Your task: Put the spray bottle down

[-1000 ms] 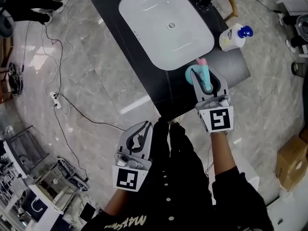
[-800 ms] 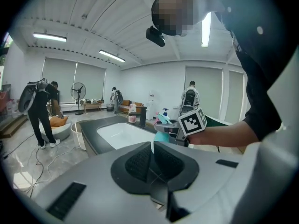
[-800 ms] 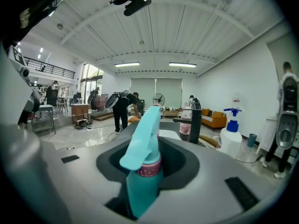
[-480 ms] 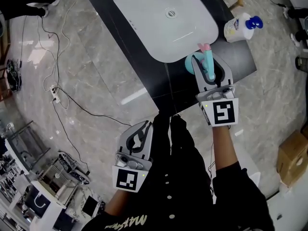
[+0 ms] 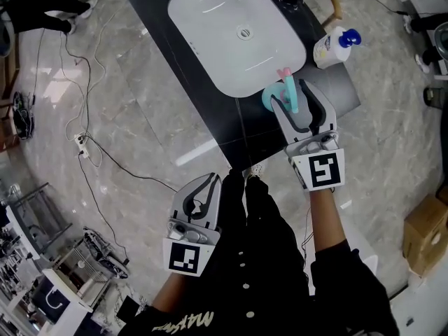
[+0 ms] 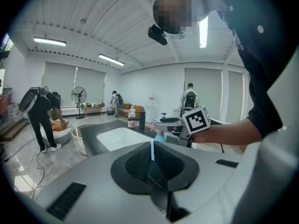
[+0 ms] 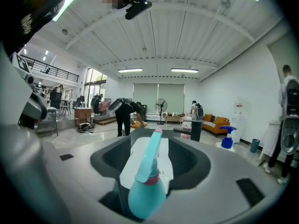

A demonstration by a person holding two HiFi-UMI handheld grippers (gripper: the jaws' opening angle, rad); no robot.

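- The spray bottle stands upright on the dark surface, just beside the sink's near rim.
- The right gripper is releasing: its jaws are opening, with the bottle between them and gaps on both sides.
- A soap bottle stands right of the sink.
- The left gripper is clenched on nothing, well short of the sink.
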